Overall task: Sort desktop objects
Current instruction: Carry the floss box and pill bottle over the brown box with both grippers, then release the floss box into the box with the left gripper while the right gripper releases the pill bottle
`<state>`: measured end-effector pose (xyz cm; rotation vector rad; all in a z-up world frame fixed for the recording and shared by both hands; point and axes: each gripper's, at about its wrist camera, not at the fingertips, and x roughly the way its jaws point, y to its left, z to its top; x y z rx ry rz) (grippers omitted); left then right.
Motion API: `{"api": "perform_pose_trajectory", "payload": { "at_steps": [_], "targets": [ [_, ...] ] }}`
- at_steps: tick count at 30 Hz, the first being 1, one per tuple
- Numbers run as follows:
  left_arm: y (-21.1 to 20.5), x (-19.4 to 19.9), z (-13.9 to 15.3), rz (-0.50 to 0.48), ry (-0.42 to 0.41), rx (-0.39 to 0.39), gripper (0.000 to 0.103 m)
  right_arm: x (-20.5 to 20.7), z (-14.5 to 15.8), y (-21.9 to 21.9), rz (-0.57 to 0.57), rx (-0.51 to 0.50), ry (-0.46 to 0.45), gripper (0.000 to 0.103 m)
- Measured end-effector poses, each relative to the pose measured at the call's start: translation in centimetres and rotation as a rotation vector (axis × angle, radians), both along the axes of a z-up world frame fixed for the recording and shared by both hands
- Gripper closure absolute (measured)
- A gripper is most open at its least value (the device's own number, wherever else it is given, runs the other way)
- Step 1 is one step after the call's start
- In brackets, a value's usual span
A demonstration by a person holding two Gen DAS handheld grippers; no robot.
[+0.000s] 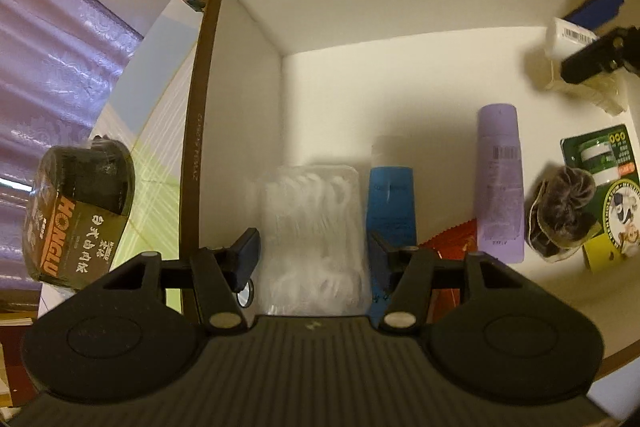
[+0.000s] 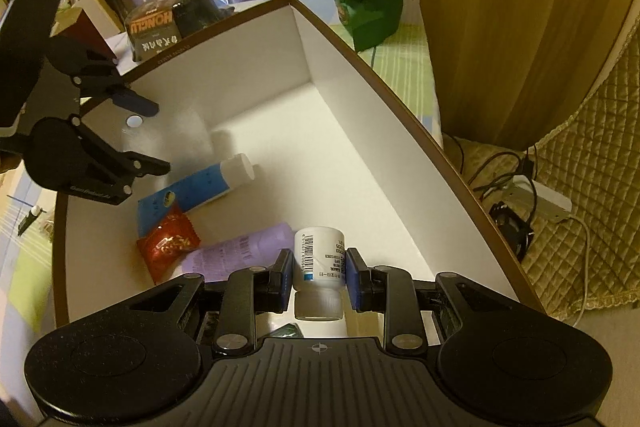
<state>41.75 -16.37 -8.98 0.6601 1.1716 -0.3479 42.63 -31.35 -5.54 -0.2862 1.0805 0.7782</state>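
While the left gripper (image 1: 312,259) hangs wide open over the clear pack of floss picks (image 1: 312,227), nothing sits between its pads; the pack lies on the floor of the white box (image 1: 248,39), touching the blue tube (image 1: 390,203), with the purple bottle (image 1: 500,183) just beside. A closing pinch here could catch the tube too, or skid off the slick plastic.

Over to the right wrist: the right gripper (image 2: 318,279) has the small white bottle (image 2: 319,259) between its pads, cap toward the camera, above the box. Whether the pads press firmly I cannot tell; a loose hold could drop it onto the purple bottle or the red packet (image 2: 168,243) below.
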Motion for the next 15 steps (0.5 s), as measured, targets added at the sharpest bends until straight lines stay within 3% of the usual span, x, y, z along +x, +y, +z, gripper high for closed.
{"api": "perform_pose_trajectory", "payload": {
  "at_steps": [8, 15],
  "targets": [
    [0.4, -0.4, 0.1, -0.007, -0.013, 0.024, 0.045, 0.2, -0.8, 0.6, 0.027, -0.017, 0.023, 0.076],
    [0.9, -0.9, 0.6, -0.006, -0.017, -0.002, 0.04, -0.4, -1.8, 1.2, 0.074, -0.066, 0.011, 0.076]
  ]
}}
